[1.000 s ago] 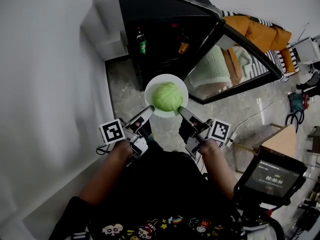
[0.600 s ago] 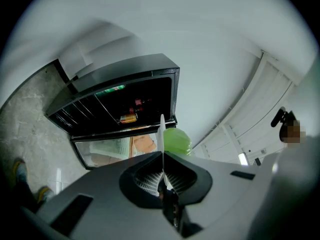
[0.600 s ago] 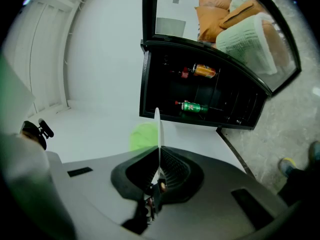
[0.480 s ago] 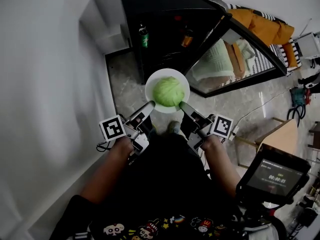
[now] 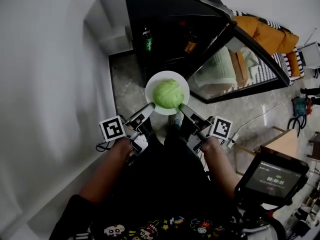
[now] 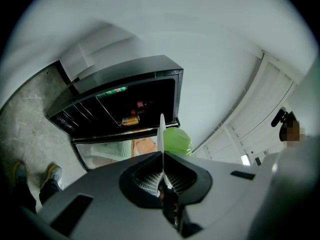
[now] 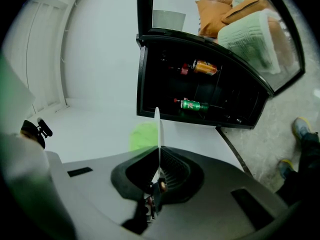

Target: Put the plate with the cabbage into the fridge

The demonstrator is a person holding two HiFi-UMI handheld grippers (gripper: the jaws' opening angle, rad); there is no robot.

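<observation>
A white plate (image 5: 152, 84) carrying a green cabbage (image 5: 168, 94) hangs in the air in front of the open black fridge (image 5: 165, 19). My left gripper (image 5: 150, 107) is shut on the plate's near-left rim, and my right gripper (image 5: 182, 107) is shut on its near-right rim. In the left gripper view the plate (image 6: 162, 134) shows edge-on between the jaws with the cabbage (image 6: 177, 141) beside it. The right gripper view shows the plate's edge (image 7: 157, 126) and a blurred cabbage (image 7: 142, 135).
The fridge's glass door (image 5: 240, 64) stands swung open to the right. Inside, a green bottle (image 5: 147, 40) and an orange bottle (image 5: 191, 44) stand on a shelf. A white wall (image 5: 50, 84) runs along the left. A person's shoes (image 5: 176, 121) rest on the stone floor.
The plate with the cabbage has drifted slightly toward the fridge opening, both grippers still holding it. The view has shifted a little, with the fridge now nearer.
</observation>
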